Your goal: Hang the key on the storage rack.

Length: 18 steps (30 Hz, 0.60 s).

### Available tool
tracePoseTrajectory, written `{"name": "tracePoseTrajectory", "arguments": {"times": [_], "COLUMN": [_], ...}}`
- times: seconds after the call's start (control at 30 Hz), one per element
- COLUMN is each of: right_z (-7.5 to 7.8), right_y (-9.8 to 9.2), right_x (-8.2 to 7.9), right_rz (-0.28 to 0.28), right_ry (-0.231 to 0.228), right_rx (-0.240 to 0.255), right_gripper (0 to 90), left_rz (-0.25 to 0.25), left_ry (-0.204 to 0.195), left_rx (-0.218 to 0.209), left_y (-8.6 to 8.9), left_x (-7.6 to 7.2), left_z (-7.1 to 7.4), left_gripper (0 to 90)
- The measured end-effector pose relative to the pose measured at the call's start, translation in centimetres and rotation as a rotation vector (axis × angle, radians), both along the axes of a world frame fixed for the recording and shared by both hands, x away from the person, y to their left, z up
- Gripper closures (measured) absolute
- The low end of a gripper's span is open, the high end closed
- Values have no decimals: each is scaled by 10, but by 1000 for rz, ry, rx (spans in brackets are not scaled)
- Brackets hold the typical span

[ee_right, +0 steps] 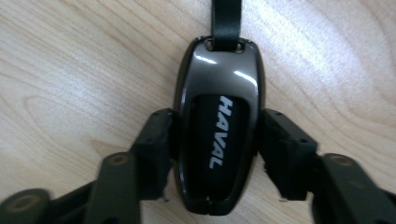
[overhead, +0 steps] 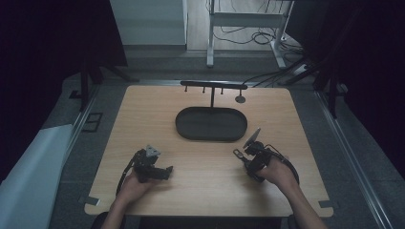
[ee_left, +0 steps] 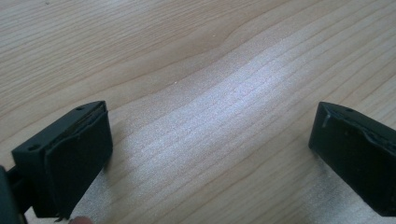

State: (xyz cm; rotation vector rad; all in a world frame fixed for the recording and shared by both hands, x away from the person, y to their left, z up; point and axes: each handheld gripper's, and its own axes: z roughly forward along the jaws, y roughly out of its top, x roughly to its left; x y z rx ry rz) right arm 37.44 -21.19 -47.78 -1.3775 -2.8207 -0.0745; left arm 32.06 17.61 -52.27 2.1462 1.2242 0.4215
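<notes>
A glossy dark key fob [ee_right: 217,126] lettered HAVAL lies on the wooden table [overhead: 200,171], its black strap [ee_right: 226,18] running away from me. My right gripper [ee_right: 217,140] is shut on the fob, one jaw against each long side. In the high view this right gripper [overhead: 241,155] rests on the table at front right, just short of the black oval tray [overhead: 211,124]. My left gripper [overhead: 166,171] sits at front left, held by a hand. Its jaws stand wide apart, and the left gripper [ee_left: 210,140] has only bare wood between them.
A black T-shaped stand [overhead: 212,87] with small hooks under its crossbar rises at the tray's far side. A small round dark object [overhead: 240,99] lies beside it. Beyond the table are a desk frame and cables [overhead: 258,36] on the floor.
</notes>
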Motion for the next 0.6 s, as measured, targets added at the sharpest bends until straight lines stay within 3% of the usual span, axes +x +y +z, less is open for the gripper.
{"name": "tracePoseTrajectory", "arguments": {"times": [0.13,0.33,0.6], "right_z": [0,3,21], "right_y": [2,-4,-5], "right_x": [1,1,2], "right_rz": [12,16,28], "right_ry": [-5,-11,-36], "right_rx": [-11,32,75], "right_gripper": [482,485,485], "left_rz": [0,0,0], "left_ry": [0,0,0], "left_rx": [0,-1,-1], "left_y": [0,0,0], "left_x": [0,0,0], "left_z": [0,0,0], "left_gripper": [0,0,0]}}
